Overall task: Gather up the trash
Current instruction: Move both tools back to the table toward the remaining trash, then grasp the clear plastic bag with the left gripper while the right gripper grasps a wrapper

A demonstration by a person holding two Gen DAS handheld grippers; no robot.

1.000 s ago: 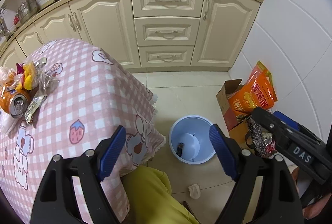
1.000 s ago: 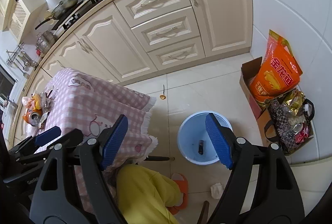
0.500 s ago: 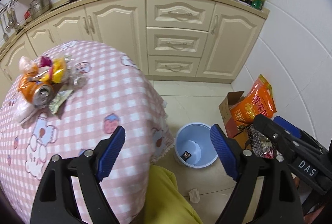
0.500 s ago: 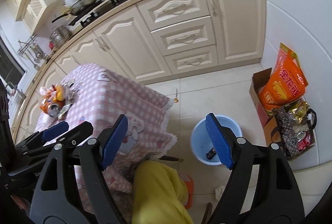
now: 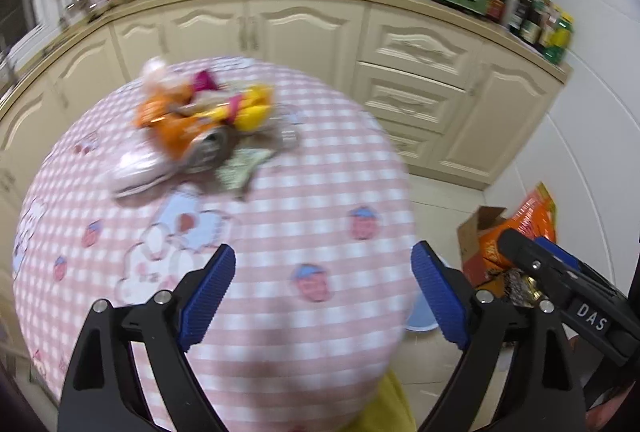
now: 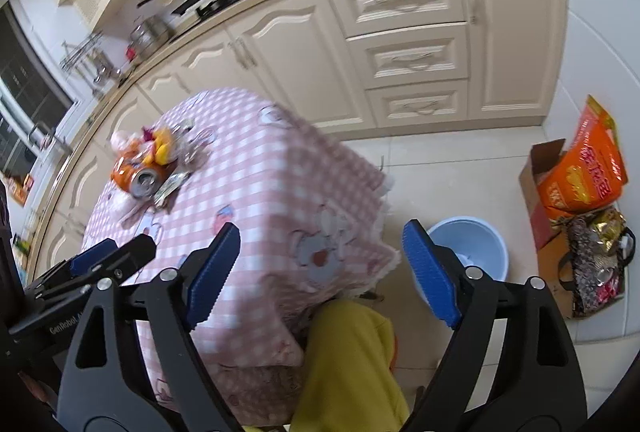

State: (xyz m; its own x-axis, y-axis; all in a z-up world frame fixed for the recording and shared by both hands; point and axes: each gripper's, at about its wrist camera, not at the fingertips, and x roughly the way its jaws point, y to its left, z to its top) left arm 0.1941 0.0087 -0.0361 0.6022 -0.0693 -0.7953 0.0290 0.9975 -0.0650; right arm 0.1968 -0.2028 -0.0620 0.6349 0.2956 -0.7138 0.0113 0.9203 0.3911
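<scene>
The left gripper [image 5: 322,292] hangs above the pink checked cloth of the bench [image 5: 312,199], its blue-padded jaws spread wide with nothing between them. The trash pile [image 5: 200,135] lies on the bench beyond the left gripper, well apart from it: an orange can [image 6: 138,175] on its side with its open end showing, touching yellow and pink wrappers and a greenish packet; the left wrist view is blurred, so finer detail is hard to tell. The right gripper [image 6: 320,264] is held off the bench's near corner, its jaws likewise wide apart and holding nothing. The light blue bin [image 6: 468,252] stands on the tiled floor just beside the bench's draped corner, partly hidden behind the right gripper's right finger. Beyond the bin, near the wall, sit a cardboard box [image 6: 538,183] and an orange bag [image 6: 584,171].
</scene>
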